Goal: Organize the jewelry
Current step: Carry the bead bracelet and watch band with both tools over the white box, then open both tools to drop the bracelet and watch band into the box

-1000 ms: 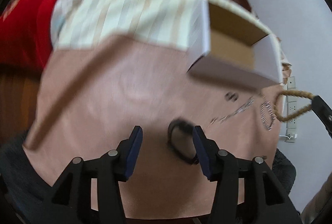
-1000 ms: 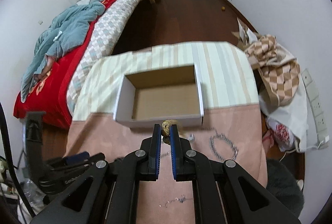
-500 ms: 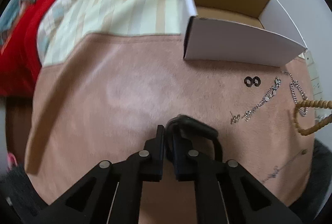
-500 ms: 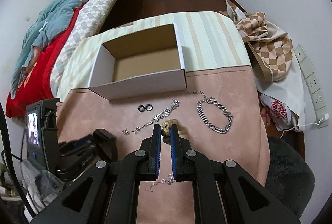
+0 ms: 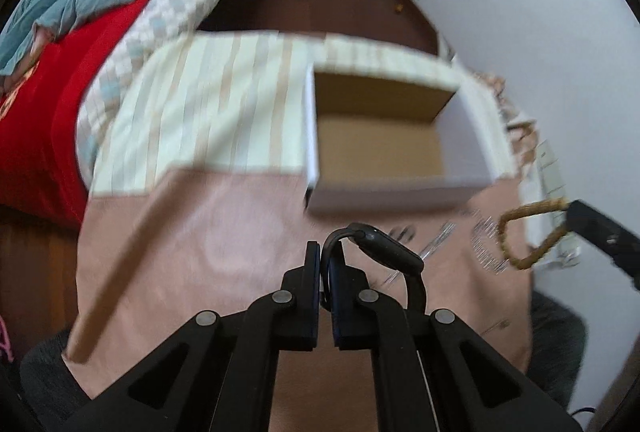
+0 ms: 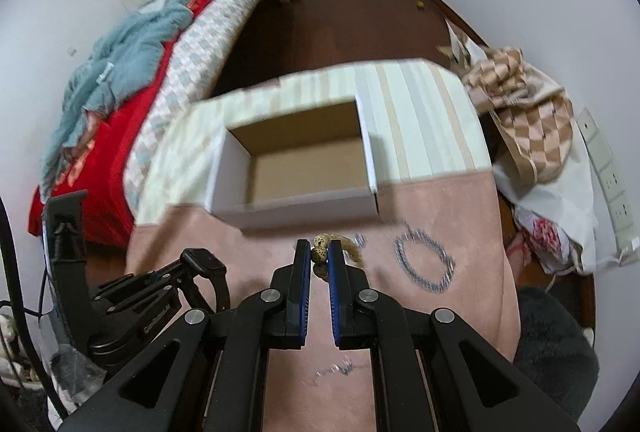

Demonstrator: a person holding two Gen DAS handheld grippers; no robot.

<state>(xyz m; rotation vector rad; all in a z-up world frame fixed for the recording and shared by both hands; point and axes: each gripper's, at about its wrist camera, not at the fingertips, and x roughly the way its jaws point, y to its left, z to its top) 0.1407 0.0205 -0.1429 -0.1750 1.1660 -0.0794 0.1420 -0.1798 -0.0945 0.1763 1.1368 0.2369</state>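
My left gripper (image 5: pixel 326 256) is shut on the strap of a black watch (image 5: pixel 386 252) and holds it above the pink mat, in front of the open white cardboard box (image 5: pixel 380 148). The watch also shows in the right wrist view (image 6: pixel 204 266). My right gripper (image 6: pixel 320 256) is shut on a tan beaded bracelet (image 6: pixel 322 246), held above the mat in front of the box (image 6: pixel 296 168); the bracelet hangs in the left wrist view (image 5: pixel 528 236). A silver chain bracelet (image 6: pixel 424 262) lies on the mat to the right.
The pink mat (image 6: pixel 440 200) covers the near half of a striped table (image 6: pixel 416 104). A thin small chain (image 6: pixel 332 378) lies near the front edge. A bed with red cover (image 6: pixel 104 136) stands left; bags and cloth (image 6: pixel 528 104) lie at right by the wall.
My left gripper closed on the watch strap and lifted the watch off the mat toward the box. My right gripper, still holding the beaded bracelet, moved closer to the box.
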